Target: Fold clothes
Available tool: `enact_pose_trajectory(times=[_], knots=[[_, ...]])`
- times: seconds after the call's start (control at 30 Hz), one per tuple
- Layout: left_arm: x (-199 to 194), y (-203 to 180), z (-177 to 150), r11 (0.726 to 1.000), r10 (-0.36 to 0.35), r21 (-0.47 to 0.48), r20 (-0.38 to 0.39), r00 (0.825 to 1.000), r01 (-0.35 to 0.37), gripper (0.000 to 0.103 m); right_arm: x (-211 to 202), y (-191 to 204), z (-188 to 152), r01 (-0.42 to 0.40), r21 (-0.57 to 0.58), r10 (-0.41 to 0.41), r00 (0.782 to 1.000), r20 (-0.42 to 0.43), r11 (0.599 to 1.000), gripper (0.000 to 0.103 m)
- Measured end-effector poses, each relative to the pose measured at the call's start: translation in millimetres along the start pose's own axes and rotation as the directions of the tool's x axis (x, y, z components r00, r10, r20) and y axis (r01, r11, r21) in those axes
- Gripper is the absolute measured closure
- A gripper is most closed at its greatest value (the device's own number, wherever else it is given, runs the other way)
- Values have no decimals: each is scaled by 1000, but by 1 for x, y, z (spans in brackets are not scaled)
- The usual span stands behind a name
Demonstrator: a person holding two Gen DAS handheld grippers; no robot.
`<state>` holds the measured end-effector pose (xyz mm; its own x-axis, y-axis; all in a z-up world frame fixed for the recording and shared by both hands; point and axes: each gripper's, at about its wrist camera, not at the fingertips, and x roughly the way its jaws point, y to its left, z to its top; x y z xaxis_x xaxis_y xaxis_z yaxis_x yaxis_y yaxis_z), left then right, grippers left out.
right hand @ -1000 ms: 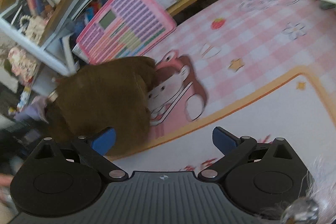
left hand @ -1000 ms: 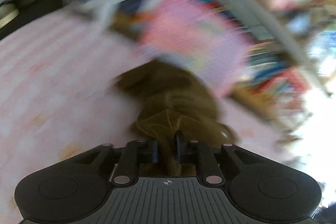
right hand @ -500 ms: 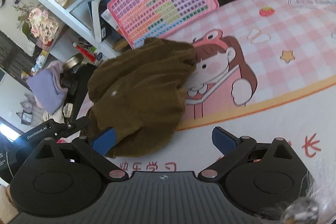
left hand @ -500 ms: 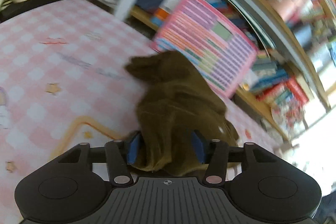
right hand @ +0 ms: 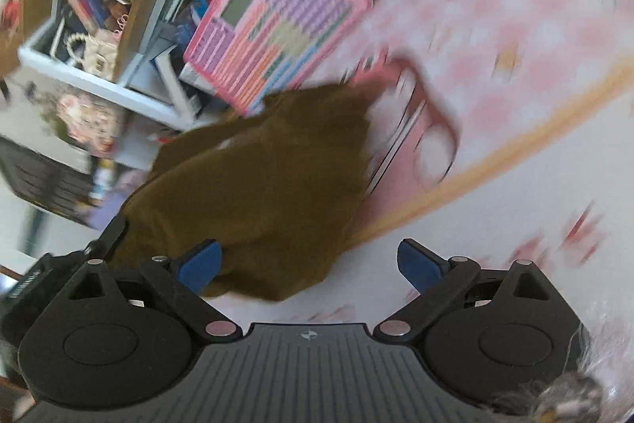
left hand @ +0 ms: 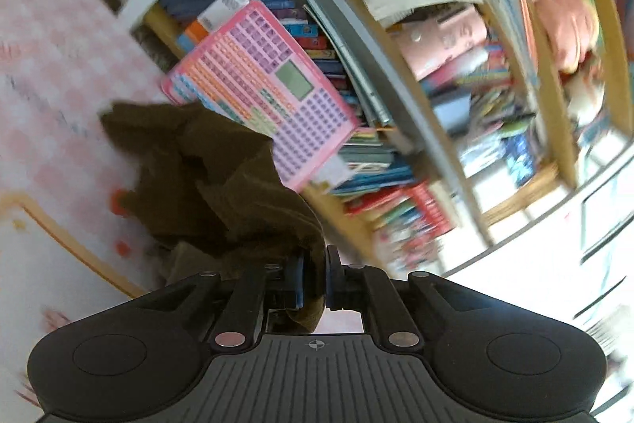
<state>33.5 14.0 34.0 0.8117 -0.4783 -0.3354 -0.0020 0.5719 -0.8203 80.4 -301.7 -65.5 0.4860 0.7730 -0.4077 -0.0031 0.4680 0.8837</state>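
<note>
— Left tongs (left hand: 314,274)? 
— Pinching the brown garment (right hand: 257,185), bunched on the pink table (right hand: 515,6) before a pink keyboard toy (left hand: 261,94).
— Right tongs (right hand: 307,264)? 
— Spread wide, garment's near edge between them.

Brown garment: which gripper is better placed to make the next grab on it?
Right. The right gripper is open and empty, with the brown garment reaching between its fingers. The left gripper is already shut on a fold of the cloth, so it is occupied.
</note>
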Motion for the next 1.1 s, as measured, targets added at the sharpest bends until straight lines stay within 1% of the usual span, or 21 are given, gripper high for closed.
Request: enact_pose_trajectory(times=[0.07, 0.1, 0.2, 0.27, 0.3, 0.33, 0.37, 0.4, 0.43, 0.47, 0.53, 0.6, 0.67, 0.73, 0.77, 0.8, 0.83, 0.9, 0.93, 0.97, 1.1], knots=[[5, -6, -4, 998, -50, -50, -10, 999, 49, 95, 9, -9, -8, -102, 136, 108, 994, -34, 985, 6], [7, -10, -6, 995, -76, -72, -14, 997, 75, 95, 14, -15, -12, -153, 220, 167, 985, -43, 963, 6], [10, -15, -8, 981, -133, -143, -17, 991, 129, 95, 28, -35, -23, -271, 481, 320, 947, -20, 834, 5], [7, -14, -8, 976, -140, -173, -17, 990, 135, 95, 33, -40, -26, -331, 566, 377, 926, 39, 755, 5], [5, -12, -7, 978, -122, -174, -15, 992, 118, 95, 31, -39, -24, -336, 564, 375, 926, 50, 754, 6], [3, -9, -5, 980, -104, -175, -13, 995, 100, 95, 29, -37, -20, -332, 549, 365, 930, 52, 767, 10], [1, -7, -4, 981, -85, -175, -11, 996, 82, 95, 26, -35, -17, -327, 534, 354, 934, 55, 780, 30], [-1, -5, -3, 982, -67, -176, -10, 998, 64, 95, 23, -33, -13, -322, 518, 343, 938, 59, 792, 45], [-3, -2, -2, 985, -41, -169, -11, 999, 39, 95, 21, -30, -10, -317, 502, 332, 941, 62, 804, 79], [-3, 1, -2, 990, -1, -144, -19, 1000, -2, 95, 18, -28, -6, -311, 487, 321, 945, 66, 816, 101], [-3, 7, -2, 992, 73, -101, -33, 997, -76, 94, 13, -24, 1, -299, 454, 299, 951, 74, 839, 102], [-3, 15, -6, 988, 87, -122, -43, 995, -91, 94, 7, -20, 8, -286, 422, 278, 957, 82, 860, 102], [-3, 20, -6, 985, 67, -159, -30, 997, -71, 95, 2, -15, 15, -272, 389, 257, 962, 92, 880, 101], [-3, 21, -2, 981, 44, -191, -11, 999, -46, 95, -4, -11, 22, -256, 356, 235, 967, 102, 899, 96], [-3, 21, 1, 977, 26, -212, -3, 1000, -27, 95, -6, -9, 26, -248, 339, 225, 968, 108, 907, 74], [-1, 22, 4, 972, 9, -236, 4, 1000, -8, 95, -3, -14, 20, -252, 374, 232, 968, 98, 893, 56], [1, 22, 6, 964, -6, -265, 9, 1000, 8, 95, 2, -21, 10, -258, 428, 246, 966, 85, 866, 27], [6, 21, 9, 950, -28, -312, 10, 1000, 30, 95, 13, -35, -9, -264, 531, 275, 960, 59, 805, 26], [10, 18, 8, 945, -38, -324, 4, 999, 37, 95, 18, -43, -19, -264, 580, 291, 956, 48, 771, 23], [13, 15, 7, 941, -48, -337, -3, 999, 45, 95, 25, -46, -27, -273, 621, 309, 950, 52, 735, 18], [27, -5, -3, 928, -93, -367, -58, 994, 65, 95, 43, -51, -48, -327, 731, 363, 925, 117, 599, 9]])
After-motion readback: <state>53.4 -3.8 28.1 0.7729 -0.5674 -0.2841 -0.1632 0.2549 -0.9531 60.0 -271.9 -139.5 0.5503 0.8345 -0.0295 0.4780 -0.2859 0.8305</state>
